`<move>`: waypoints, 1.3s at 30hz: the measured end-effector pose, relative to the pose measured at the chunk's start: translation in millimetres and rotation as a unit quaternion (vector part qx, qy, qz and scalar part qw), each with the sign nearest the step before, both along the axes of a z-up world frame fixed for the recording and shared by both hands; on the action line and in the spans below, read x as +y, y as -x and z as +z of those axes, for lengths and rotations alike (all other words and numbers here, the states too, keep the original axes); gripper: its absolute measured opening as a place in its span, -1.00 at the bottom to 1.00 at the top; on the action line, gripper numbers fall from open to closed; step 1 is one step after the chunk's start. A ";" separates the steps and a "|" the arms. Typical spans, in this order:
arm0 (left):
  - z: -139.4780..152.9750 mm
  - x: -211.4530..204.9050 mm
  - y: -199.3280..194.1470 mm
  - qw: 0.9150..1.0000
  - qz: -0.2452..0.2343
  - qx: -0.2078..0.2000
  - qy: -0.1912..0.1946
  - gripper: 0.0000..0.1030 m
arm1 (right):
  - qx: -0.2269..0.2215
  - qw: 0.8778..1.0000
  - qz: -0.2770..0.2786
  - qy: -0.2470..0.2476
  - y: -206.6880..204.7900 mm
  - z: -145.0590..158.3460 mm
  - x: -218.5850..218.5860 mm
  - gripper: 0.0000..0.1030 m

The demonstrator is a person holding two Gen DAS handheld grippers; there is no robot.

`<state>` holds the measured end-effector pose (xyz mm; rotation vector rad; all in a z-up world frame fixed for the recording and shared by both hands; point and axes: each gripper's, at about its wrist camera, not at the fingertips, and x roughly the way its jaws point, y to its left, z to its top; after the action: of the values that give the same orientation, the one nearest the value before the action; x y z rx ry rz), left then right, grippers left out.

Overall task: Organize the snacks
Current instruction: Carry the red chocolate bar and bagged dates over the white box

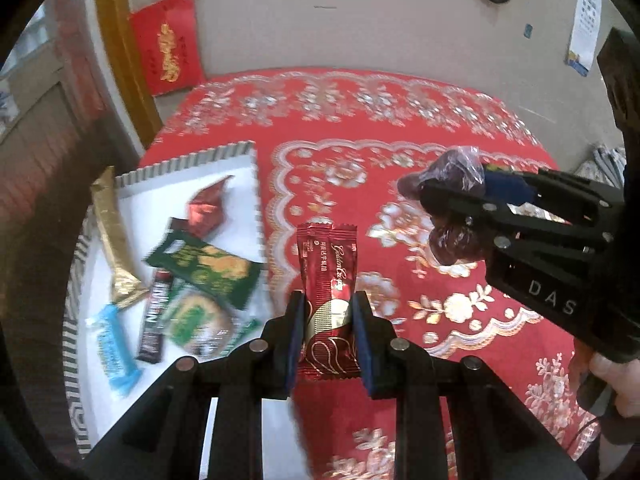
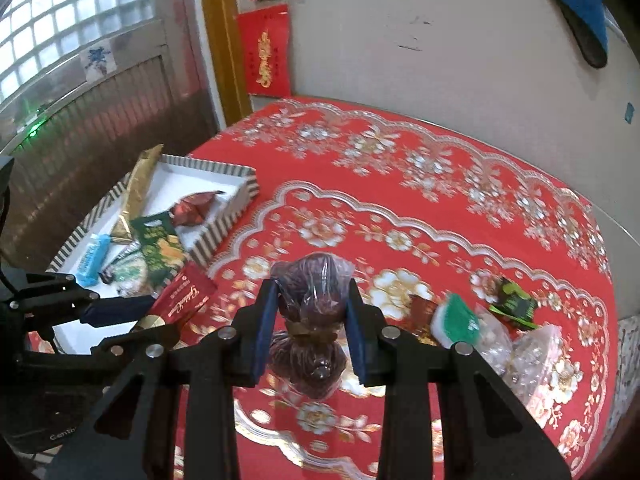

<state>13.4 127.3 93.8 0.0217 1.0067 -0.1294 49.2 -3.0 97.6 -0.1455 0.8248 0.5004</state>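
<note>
Red wafer packet (image 1: 329,304) lengthwise along fingers (image 1: 295,332)

Red tablecloth (image 2: 460,208) with gold-white flowers; striped tray (image 2: 224,228), white inside.

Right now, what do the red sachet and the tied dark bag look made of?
Red sachet: glossy printed foil or plastic film, with crimped ends and a shiny gold patch. Dark bag: thin clear plastic, wrinkled and glinting, tied at the waist; the dark contents show through.
</note>
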 end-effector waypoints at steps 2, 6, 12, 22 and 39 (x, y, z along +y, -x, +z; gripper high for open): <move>2.9 12.8 -0.4 1.000 0.010 -0.003 -0.002 -0.53 | -0.002 1.000 0.004 -0.003 0.2 2.4 10.1 -0.41; 7.7 46.9 -1.1 0.999 0.039 -0.011 -0.007 -0.53 | -0.003 1.000 0.018 -0.013 -0.2 6.3 36.1 -0.41; 2.1 100.9 -11.3 0.996 0.086 -0.011 -0.010 -0.53 | 0.003 0.999 0.041 -0.015 -4.7 6.2 86.0 -0.41; -22.1 163.8 -28.2 0.990 0.137 -0.002 -0.005 -0.53 | 0.019 0.997 0.069 -0.001 -21.3 -6.0 159.1 -0.41; -40.1 176.7 -32.0 0.990 0.143 0.009 -0.003 -0.53 | 0.050 0.995 0.084 0.006 -38.0 -32.7 196.7 -0.41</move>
<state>45.4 304.0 53.7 -0.1176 1.0169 0.1369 87.3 193.6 64.9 -0.2035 0.9180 0.6643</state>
